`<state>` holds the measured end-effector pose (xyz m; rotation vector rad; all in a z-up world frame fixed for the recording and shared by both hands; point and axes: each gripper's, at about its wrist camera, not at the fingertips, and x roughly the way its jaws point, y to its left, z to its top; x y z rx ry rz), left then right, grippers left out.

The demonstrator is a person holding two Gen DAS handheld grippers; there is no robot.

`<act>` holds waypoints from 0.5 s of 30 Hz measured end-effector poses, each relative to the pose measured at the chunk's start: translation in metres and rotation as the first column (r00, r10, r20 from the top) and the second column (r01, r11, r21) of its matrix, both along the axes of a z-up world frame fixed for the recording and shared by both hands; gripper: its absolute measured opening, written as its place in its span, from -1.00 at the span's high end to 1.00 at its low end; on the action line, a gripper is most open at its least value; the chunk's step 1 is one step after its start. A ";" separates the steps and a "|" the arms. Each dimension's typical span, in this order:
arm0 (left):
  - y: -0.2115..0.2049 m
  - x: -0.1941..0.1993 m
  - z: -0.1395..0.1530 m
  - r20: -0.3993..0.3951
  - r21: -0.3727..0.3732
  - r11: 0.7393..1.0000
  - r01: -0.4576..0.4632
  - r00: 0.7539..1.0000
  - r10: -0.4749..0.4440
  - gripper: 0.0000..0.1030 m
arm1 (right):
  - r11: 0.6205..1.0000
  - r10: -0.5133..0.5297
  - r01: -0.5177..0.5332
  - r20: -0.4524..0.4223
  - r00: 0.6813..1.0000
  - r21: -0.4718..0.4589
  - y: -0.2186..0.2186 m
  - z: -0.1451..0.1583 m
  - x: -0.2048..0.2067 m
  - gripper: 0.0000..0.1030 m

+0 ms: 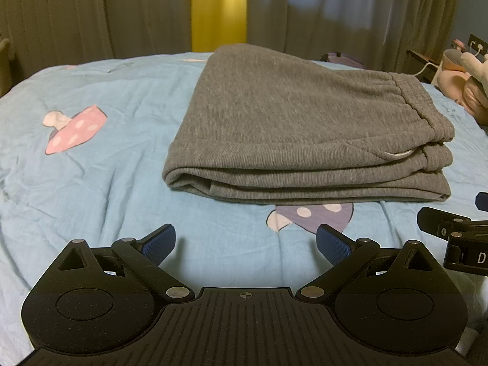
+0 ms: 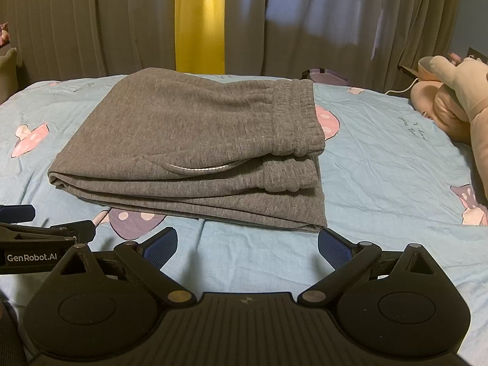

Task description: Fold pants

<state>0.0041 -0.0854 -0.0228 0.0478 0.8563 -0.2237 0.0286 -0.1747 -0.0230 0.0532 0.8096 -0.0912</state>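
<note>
Only rightward: pink mushroom (image 2: 328,125) touching pants (image 2: 195,140).

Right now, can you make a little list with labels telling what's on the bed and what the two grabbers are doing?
pants: grey pants folded in a flat stack
waistband: elastic waistband on the right end
bed: blue mushroom sheet
toy: pink plush toy at far right
left gripper: left gripper open, empty, short of the pants
right gripper: right gripper open, empty
</note>
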 end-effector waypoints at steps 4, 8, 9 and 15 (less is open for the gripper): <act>0.000 0.000 0.000 -0.002 0.004 1.000 0.004 1.000 -0.004 -0.97 | 1.000 0.000 0.000 0.000 1.000 0.000 0.000 0.000 0.000 -0.92; 0.000 0.000 0.000 -0.002 0.005 1.000 0.006 1.000 -0.006 -0.97 | 1.000 0.000 0.000 -0.001 1.000 0.000 0.000 0.000 0.000 -0.92; 0.000 -0.001 0.000 -0.002 0.006 1.000 0.005 1.000 -0.005 -0.97 | 1.000 0.001 -0.001 0.000 1.000 0.000 0.000 0.000 0.000 -0.92; 0.000 -0.001 0.000 -0.003 0.004 1.000 0.006 1.000 -0.006 -0.97 | 1.000 0.000 0.000 0.000 1.000 0.001 0.000 0.000 0.000 -0.92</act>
